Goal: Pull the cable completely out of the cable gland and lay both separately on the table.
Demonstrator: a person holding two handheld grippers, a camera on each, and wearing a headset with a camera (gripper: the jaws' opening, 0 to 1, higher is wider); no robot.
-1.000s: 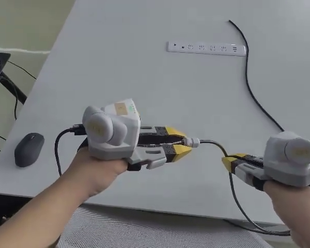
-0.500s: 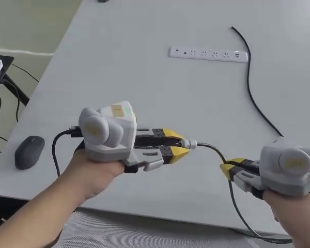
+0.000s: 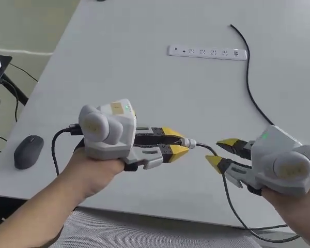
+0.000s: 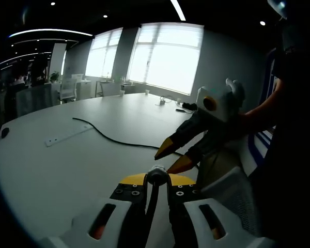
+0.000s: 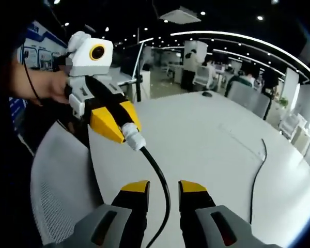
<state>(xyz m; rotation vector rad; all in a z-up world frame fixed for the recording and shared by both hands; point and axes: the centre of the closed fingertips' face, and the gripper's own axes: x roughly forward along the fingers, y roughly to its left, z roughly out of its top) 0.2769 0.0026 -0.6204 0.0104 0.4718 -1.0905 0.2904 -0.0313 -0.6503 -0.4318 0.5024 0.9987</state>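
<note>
Right gripper (image 3: 215,151) jaws parted since half second ago, cable (image 5: 156,166) now loose between them. Left gripper (image 3: 184,144) clenched on cable gland (image 3: 191,143), above tabletop (image 3: 144,82) near edge. Cable not yet out. Step: regrip mid-pull. Next: clamp cable close to gland, pull straight away.

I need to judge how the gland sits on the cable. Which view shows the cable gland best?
The right gripper view: the cable gland shows side-on, with the cable leaving it. The head view shows it small; the left gripper view shows it end-on between the jaws.
</note>
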